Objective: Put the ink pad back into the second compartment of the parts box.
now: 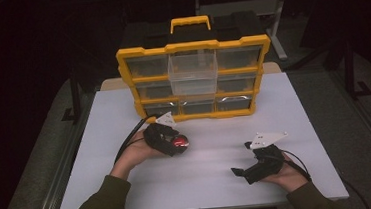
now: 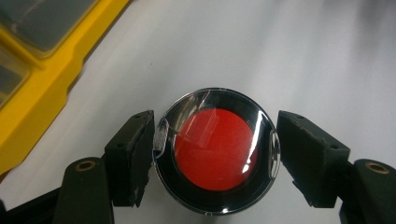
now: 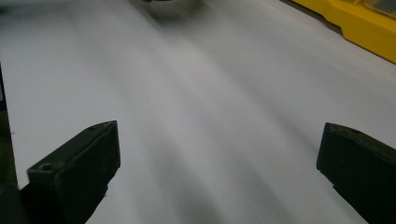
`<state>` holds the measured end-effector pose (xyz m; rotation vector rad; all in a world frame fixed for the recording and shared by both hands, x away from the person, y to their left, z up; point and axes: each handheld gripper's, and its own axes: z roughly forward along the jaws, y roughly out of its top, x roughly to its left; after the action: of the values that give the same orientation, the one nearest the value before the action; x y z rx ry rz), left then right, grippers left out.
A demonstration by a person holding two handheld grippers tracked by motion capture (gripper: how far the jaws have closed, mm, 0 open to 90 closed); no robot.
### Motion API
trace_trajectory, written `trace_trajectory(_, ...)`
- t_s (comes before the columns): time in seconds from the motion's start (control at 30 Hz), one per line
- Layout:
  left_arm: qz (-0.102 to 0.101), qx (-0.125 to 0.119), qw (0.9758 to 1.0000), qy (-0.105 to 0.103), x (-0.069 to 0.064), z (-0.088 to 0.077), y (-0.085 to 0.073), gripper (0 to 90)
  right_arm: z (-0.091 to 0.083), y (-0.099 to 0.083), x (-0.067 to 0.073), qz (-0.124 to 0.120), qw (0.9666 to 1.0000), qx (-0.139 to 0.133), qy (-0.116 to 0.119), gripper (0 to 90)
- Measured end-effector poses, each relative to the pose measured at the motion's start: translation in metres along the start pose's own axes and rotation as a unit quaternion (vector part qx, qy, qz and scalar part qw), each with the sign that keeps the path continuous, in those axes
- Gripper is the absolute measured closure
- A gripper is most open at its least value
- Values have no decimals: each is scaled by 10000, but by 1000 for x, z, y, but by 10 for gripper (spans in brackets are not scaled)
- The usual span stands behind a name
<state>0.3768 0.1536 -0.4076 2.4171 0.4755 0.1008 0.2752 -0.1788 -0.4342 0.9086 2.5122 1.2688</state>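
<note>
A dim workshop: yellow parts organizer (image 1: 195,78) on a white worktable (image 1: 199,178).

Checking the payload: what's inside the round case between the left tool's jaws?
Through the round case's clear top, a red disc sits in a black ring. Glare covers part of it; anything beneath the disc is hidden. Left tool jaws flank the case.

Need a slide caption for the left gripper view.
Left gripper jaws bracket a round red-centred container on the white table, beside the yellow organizer.
</note>
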Motion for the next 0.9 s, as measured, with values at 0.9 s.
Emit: trace_trajectory(0.9, -154, -19, 9999, 35, 6, -31, 1, 295, 0, 0, 0, 19, 10000, -16, 28, 0)
